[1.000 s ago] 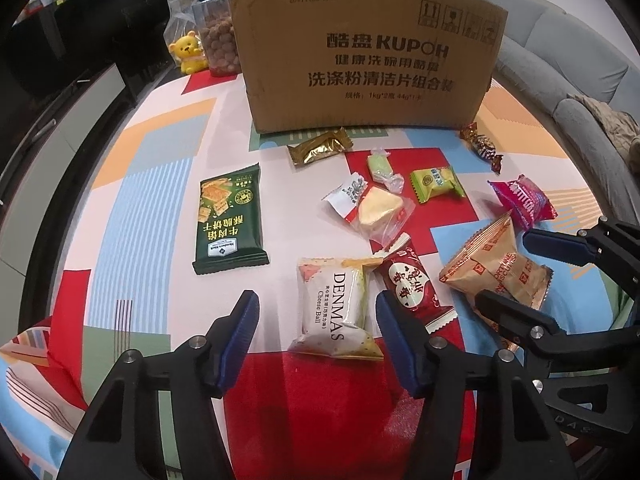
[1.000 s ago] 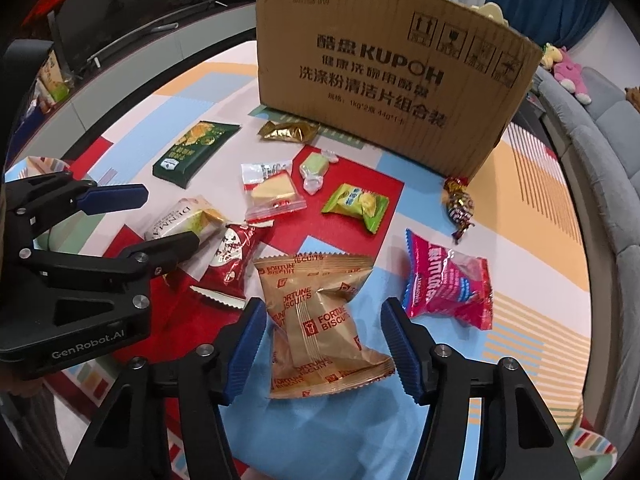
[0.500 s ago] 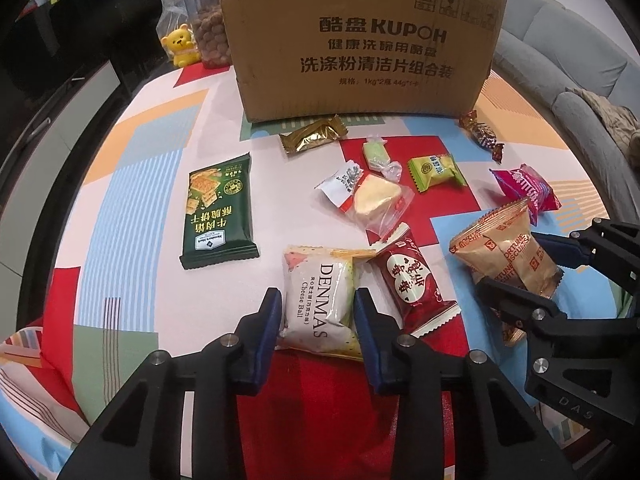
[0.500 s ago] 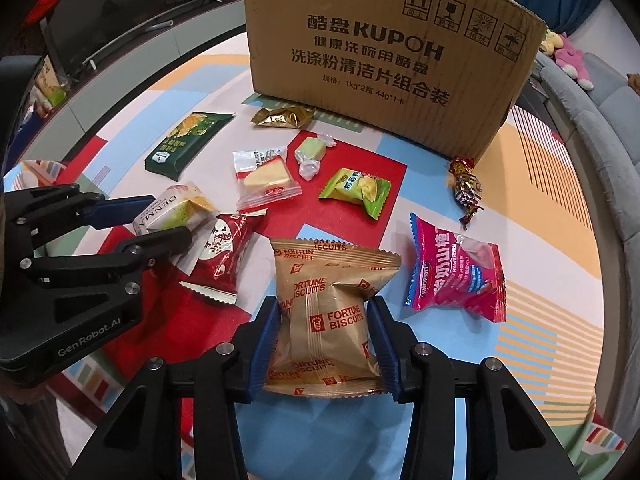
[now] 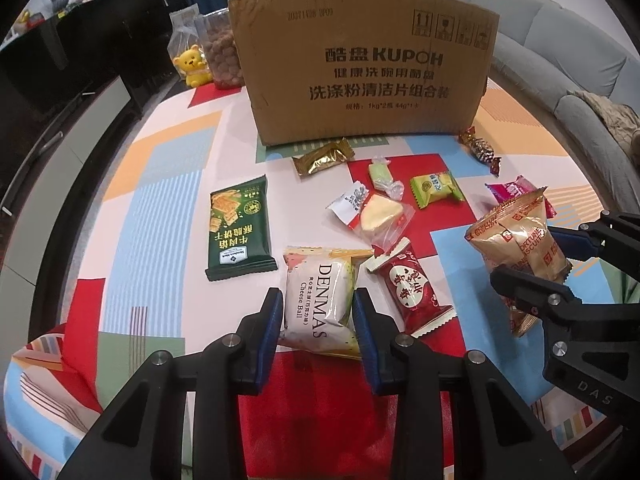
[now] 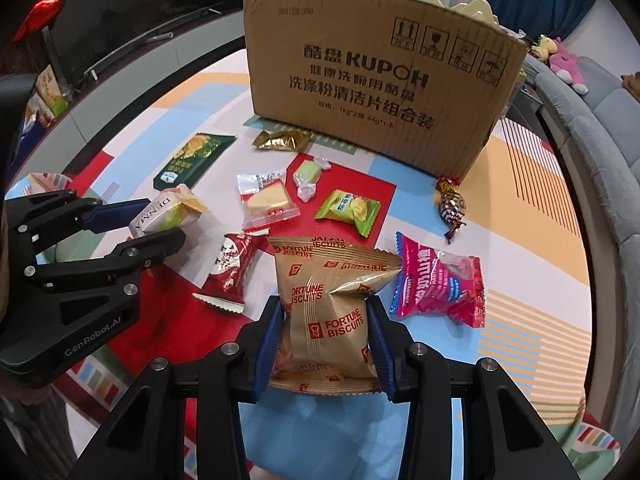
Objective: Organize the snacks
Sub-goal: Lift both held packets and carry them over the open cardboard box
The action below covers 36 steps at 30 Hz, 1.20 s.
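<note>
My left gripper (image 5: pixel 317 298) is shut on a white DENMAS cheese ball pack (image 5: pixel 316 276), its blue pads pressing both long sides. My right gripper (image 6: pixel 325 306) has its jaws closing on a gold Fortune Biscuits pack (image 6: pixel 326 280), which crumples between the pads and tilts up. From the left wrist view, that pack (image 5: pixel 516 236) sits in the right gripper (image 5: pixel 528 256) at the right edge. The brown cardboard box (image 5: pixel 364 76) stands open-topped behind the snacks.
Loose on the patterned cloth lie a dark green cracker pack (image 5: pixel 238 232), a red pack (image 5: pixel 408 284), a gold wrapper (image 5: pixel 324 156), a clear-wrapped cake (image 5: pixel 376 212), a green candy (image 5: pixel 434 188) and a pink pack (image 6: pixel 440 280). A grey sofa (image 5: pixel 560 60) runs along the right.
Both grippers went from open around their packs to closed on them. The Fortune Biscuits pack is squeezed and tipped up; the DENMAS pack is pinched between the left pads.
</note>
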{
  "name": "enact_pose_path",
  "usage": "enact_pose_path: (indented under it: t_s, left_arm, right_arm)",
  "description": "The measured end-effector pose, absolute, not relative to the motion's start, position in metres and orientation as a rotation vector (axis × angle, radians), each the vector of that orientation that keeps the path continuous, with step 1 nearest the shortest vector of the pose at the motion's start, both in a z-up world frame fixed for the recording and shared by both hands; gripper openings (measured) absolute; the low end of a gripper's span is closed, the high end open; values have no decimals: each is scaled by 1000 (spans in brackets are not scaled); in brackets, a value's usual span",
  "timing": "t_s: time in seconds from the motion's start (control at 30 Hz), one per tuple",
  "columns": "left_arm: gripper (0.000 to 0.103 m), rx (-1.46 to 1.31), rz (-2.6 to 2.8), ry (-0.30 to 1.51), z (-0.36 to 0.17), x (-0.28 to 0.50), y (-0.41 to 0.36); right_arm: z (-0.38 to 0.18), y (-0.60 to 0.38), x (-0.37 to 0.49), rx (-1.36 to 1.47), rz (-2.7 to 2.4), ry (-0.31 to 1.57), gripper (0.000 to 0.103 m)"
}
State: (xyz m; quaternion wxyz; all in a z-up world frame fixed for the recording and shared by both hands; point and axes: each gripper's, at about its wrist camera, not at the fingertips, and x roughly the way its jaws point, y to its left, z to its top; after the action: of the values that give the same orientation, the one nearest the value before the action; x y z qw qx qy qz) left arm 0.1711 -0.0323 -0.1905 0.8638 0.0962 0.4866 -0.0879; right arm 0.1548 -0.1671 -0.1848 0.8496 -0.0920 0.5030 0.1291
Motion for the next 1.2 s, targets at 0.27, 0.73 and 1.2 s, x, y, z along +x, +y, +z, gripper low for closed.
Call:
enact_pose_path:
  t_s: [0.27, 0.73, 1.2]
  left_arm:
    - [35, 206, -176, 1001, -179, 166, -31]
    - [35, 213, -133, 976, -148, 167, -30]
    - [36, 180, -116, 963, -114, 179, -33]
  right_arm:
    - [-170, -169, 150, -174, 264, 1036, 42]
    - [-139, -176, 154, -138, 235, 997, 42]
    - [-104, -185, 166, -95, 207, 958, 42]
